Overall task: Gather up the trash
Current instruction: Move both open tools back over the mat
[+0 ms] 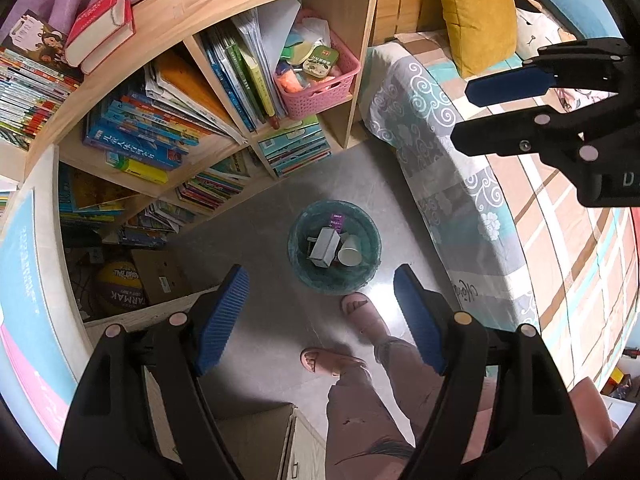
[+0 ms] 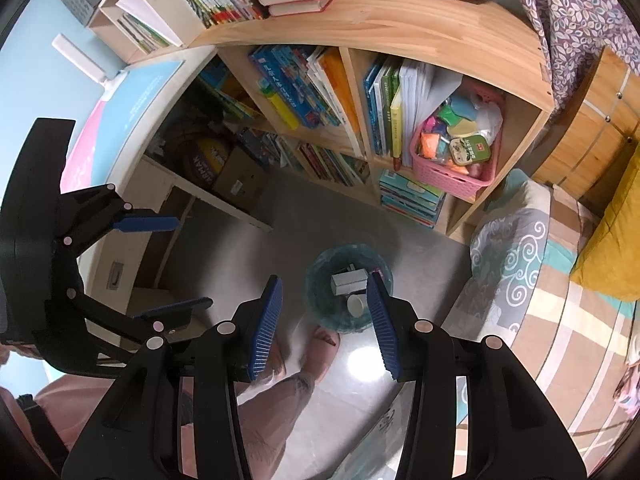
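Both tongs hang high above the floor and point almost straight down at the lined waste bin (image 1: 334, 247), which sits low of centre in each view, so whatever is let go should fall into it. The left tongs (image 1: 320, 320) stand wide apart with nothing between the blue pads; the right tongs (image 2: 322, 326) are parted less widely and are also empty. In the right wrist view their right pad overlaps the bin's rim only by line of sight, well above it. The collected trash already lies inside the bin: a grey carton (image 1: 324, 249), a white paper cup (image 1: 349, 250) on its side just beside the carton, and a small purple packet (image 1: 337, 221) at the far edge. The bin stands on bare grey floor between the wooden bookshelf (image 1: 256, 8) at upper left and the bed (image 1: 460, 184) with its patterned quilt at right, close to both. The person's sandalled foot (image 1: 362, 312) rests just beside the bin's near rim. Nothing blocks the drop from above. Judging by the empty pads, the release is done, and no further loose trash shows on the floor.
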Demonstrator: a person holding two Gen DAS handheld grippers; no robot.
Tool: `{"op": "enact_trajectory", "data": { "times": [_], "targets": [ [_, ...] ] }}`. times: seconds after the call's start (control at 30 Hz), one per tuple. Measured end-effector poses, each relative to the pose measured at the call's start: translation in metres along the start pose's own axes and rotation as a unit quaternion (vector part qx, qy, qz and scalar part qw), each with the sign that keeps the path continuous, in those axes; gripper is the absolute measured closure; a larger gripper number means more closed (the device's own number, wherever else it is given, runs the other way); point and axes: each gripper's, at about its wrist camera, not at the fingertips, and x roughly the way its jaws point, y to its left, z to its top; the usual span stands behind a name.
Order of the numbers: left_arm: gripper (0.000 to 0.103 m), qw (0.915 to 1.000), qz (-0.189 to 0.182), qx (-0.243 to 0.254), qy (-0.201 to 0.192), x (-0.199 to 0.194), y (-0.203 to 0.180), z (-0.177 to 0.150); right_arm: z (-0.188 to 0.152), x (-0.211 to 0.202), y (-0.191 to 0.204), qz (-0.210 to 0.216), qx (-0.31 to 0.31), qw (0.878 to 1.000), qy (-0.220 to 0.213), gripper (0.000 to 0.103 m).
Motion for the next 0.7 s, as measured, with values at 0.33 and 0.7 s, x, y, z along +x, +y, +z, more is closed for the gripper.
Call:
{"op": "enact_trajectory", "data": {
  "times": [0.33,0.7],
  "targets": [
    [0.03,0.9999,0.009,-0.007,-0.009,-0.011,-0.001,-0.007,-0.004,-0.006,0.009,0.004,-0.014,1.0,-0.003,0.057],
    [0.023,0.9983,0.024,-0.044,-0.031,-0.032,0.018,-0.032,-0.001,-0.014,0.043,0.016,-0.057,0.998,-0.006,0.051]
  ]
}}
